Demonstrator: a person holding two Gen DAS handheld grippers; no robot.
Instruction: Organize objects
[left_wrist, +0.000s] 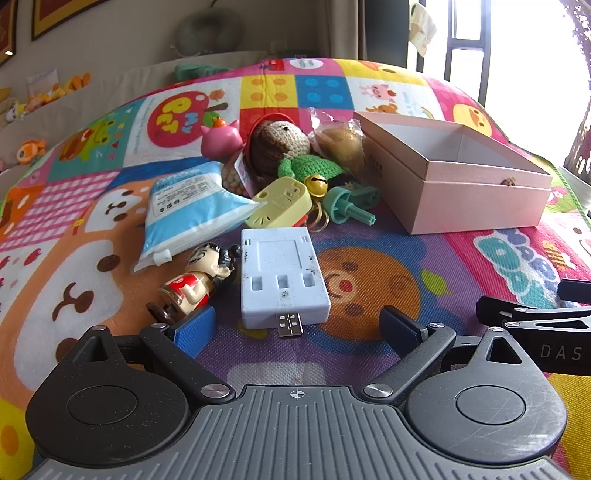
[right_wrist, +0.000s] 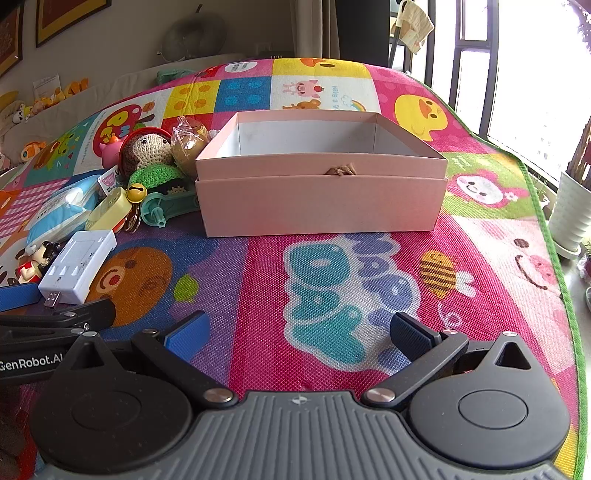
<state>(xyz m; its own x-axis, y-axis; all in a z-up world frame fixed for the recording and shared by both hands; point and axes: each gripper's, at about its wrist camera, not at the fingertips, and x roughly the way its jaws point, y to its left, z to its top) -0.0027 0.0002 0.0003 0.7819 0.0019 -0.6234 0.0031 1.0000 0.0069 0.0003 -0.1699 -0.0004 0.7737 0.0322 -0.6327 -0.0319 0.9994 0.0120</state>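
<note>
Both the left gripper (left_wrist: 295, 328) and right gripper (right_wrist: 297, 334) gape wide, holding nothing (work seems unstarted); the white charger (left_wrist: 282, 275) and heaped toys (left_wrist: 280, 147) lie beside the empty pink box (right_wrist: 321, 195)

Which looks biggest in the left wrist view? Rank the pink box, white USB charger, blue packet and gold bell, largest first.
1. pink box
2. and 3. blue packet and white USB charger: they look alike, and the charger lies nearer the camera, so no ranking.
4. gold bell
</note>
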